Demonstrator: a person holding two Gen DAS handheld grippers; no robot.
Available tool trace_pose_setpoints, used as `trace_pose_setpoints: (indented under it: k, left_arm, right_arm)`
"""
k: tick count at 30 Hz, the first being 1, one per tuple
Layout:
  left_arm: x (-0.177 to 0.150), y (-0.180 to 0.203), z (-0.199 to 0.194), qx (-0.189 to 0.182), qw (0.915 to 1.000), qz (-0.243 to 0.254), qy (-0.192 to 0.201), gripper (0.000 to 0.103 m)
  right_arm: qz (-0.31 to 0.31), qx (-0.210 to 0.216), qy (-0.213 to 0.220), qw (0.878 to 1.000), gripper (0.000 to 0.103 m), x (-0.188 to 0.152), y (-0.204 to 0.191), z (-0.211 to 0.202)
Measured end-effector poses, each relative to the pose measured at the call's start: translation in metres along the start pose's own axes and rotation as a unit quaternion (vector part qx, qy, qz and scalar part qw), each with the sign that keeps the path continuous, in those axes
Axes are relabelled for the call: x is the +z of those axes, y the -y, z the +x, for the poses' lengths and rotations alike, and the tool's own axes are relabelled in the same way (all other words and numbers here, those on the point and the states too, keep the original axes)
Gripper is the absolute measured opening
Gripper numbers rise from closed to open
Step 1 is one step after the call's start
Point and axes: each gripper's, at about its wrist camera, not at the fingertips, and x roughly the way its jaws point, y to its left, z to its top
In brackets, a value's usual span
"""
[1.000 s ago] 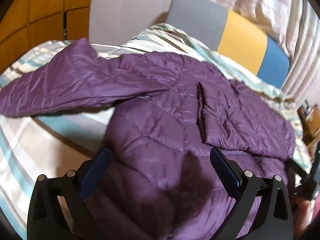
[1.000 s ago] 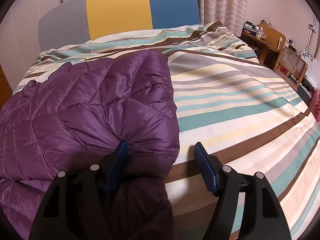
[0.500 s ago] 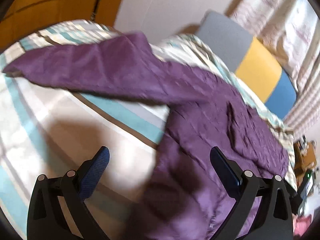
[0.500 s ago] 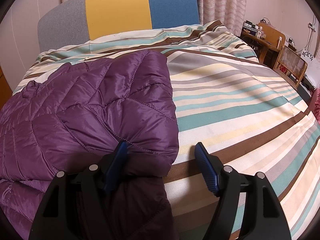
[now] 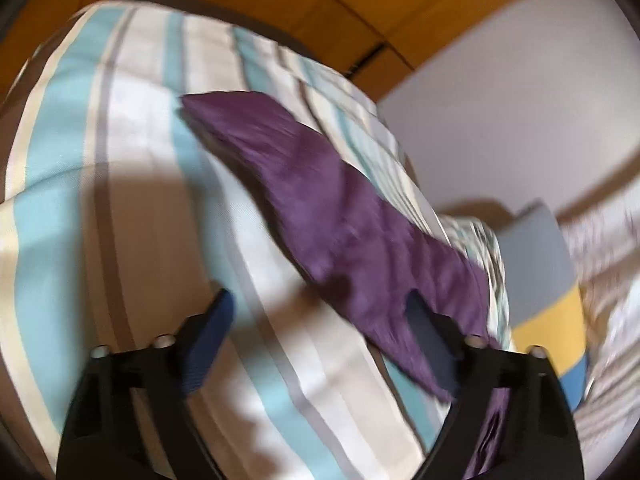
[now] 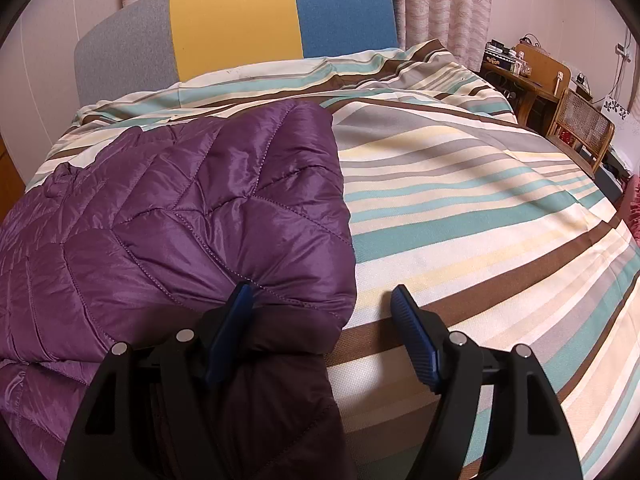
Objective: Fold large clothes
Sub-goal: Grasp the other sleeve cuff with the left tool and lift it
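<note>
Your purple quilted jacket [image 6: 172, 220] lies on the striped duvet [image 6: 480, 216], toward the left half of the bed as your right wrist camera sees it; one side is folded over the body, and its puffy folded edge runs down to your right gripper [image 6: 322, 312]; that gripper's jaws stand apart and are not clamped on anything; the left blue pad sits against the fold of the jacket, the right pad hangs over bare duvet, and the jacket's edge lies in the gap between them; behind the bed stands a headboard [image 6: 236, 28] in grey, yellow and blue panels, with patterned curtains [image 6: 444, 4] above it and a wooden desk [image 6: 532, 76] and cane chair [image 6: 584, 128] at the far right.

Your left gripper [image 5: 318, 312] shows a blurred, tilted view; its jaws are closing but remain wide apart, gripping nothing; between the pads you see mostly striped duvet; the jacket's sleeve [image 5: 320, 200] stretches flat from the far cuff toward the right pad, and its near part reaches that pad; whether they touch, you cannot tell through the blur; an orange wooden panel [image 5: 280, 4] lines the wall beyond.
</note>
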Motion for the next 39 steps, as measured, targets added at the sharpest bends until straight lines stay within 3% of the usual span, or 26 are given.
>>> trace_pose_setpoints:
  k: [4, 11, 13, 14, 15, 20, 24, 28, 32, 39]
  left_arm:
    - [0.026, -0.017, 0.013, 0.015, 0.9987, -0.044, 0.022, 0.076]
    - [0.053, -0.016, 0.037, 0.024, 0.9986, -0.018, 0.043, 0.076]
    - [0.057, -0.015, 0.042, 0.023, 0.9986, -0.027, 0.040, 0.063]
    - [0.060, -0.014, 0.045, 0.023, 0.9987, -0.033, 0.032, 0.042]
    - [0.061, -0.012, 0.047, 0.027, 0.9989, -0.034, 0.021, 0.030]
    - [0.053, 0.006, 0.032, 0.035, 0.9981, -0.001, 0.050, 0.012]
    - [0.038, 0.033, 0.010, 0.037, 0.9941, 0.048, 0.090, 0.011]
    - [0.014, 0.072, -0.014, 0.005, 0.9862, 0.115, 0.120, 0.011]
    - [-0.021, 0.118, -0.035, -0.041, 0.9718, 0.190, 0.134, 0.011]
    - [-0.091, 0.172, -0.044, -0.099, 0.9454, 0.288, 0.116, 0.011]
  right_arm:
    - [0.000, 0.001, 0.000, 1.000, 0.072, 0.000, 0.000, 0.000]
    - [0.000, 0.000, 0.000, 1.000, 0.072, 0.000, 0.000, 0.000]
    - [0.000, 0.000, 0.000, 1.000, 0.073, 0.000, 0.000, 0.000]
    - [0.000, 0.000, 0.000, 1.000, 0.073, 0.000, 0.000, 0.000]
    - [0.000, 0.000, 0.000, 1.000, 0.073, 0.000, 0.000, 0.000]
    - [-0.001, -0.001, 0.001, 1.000, 0.073, 0.000, 0.001, 0.000]
    - [0.000, 0.000, 0.000, 1.000, 0.073, 0.000, 0.000, 0.000]
    - [0.000, -0.001, 0.001, 1.000, 0.073, 0.000, 0.000, 0.000]
    - [0.003, 0.002, 0.000, 1.000, 0.073, -0.001, 0.001, 0.000]
    - [0.009, 0.007, 0.000, 1.000, 0.073, 0.000, 0.003, 0.000]
